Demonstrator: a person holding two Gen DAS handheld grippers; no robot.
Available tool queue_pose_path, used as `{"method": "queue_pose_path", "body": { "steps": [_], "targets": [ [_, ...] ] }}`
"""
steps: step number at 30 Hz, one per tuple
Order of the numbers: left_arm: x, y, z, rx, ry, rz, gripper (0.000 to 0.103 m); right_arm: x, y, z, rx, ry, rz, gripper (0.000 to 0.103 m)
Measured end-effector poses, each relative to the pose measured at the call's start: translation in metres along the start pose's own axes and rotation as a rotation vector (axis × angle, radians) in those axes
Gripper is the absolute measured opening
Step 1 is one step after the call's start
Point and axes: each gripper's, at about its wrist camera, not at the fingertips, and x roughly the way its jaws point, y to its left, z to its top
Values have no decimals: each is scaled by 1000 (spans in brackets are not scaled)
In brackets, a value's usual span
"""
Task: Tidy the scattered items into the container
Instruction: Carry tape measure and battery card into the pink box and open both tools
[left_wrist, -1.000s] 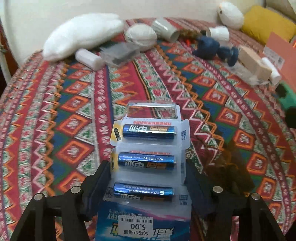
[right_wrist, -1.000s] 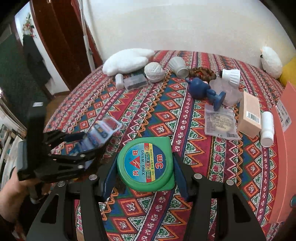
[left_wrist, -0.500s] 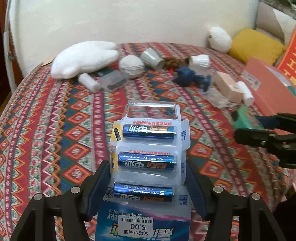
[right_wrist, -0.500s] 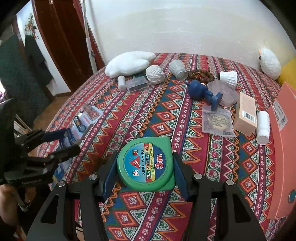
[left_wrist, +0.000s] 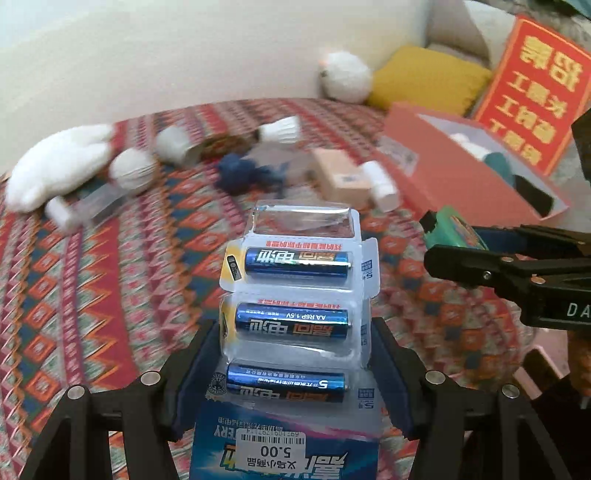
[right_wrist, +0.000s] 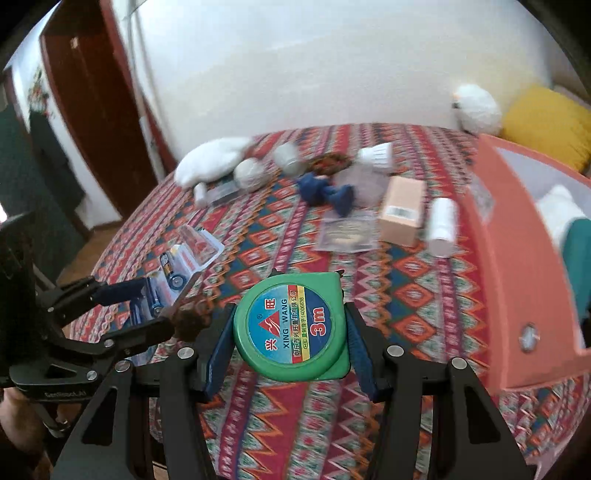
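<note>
A blister pack of blue AA batteries (left_wrist: 293, 317) fills the middle of the left wrist view, and my left gripper (left_wrist: 293, 332) is shut on its lower part. The right gripper (right_wrist: 290, 317) is shut on a round green tape measure (right_wrist: 291, 325) marked 3m. Both are held in the air over the patterned bedspread (right_wrist: 406, 295). An open salmon-pink box (right_wrist: 517, 258) stands to the right, with white and teal things inside. From the left wrist, the right gripper (left_wrist: 480, 251) and the tape measure (left_wrist: 450, 232) sit just short of the box (left_wrist: 461, 177).
Scattered at the back lie a white plush (right_wrist: 210, 162), a yarn ball (right_wrist: 249, 173), a blue toy (right_wrist: 325, 188), a tan carton (right_wrist: 402, 210), a white bottle (right_wrist: 443, 225) and a clear pouch (right_wrist: 347, 232). A yellow cushion (right_wrist: 550, 122) sits behind the box.
Both grippers have swung right and lifted, bringing the pink box into view and closer. Each still holds its item. The background is blurred by the motion.
</note>
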Motion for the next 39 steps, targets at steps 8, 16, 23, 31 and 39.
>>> {"method": "queue_pose_path", "body": {
  "steps": [8,16,23,31,39],
  "targets": [
    [7,-67,35,82,-26,-109,68,-67,-60,-8,112,-122,-64,59],
    [4,-150,76,204,-72,-219,68,-126,-108,-3,214,-267,-132,59],
    [2,-203,113,273,-111,-283,68,-165,-142,-2,290,-373,-212,59],
    [24,-251,160,307,-133,-308,68,-200,-195,4,391,-482,-362,59],
    [69,-279,215,296,-131,-313,68,-203,-264,28,546,-558,-488,59]
  ]
}}
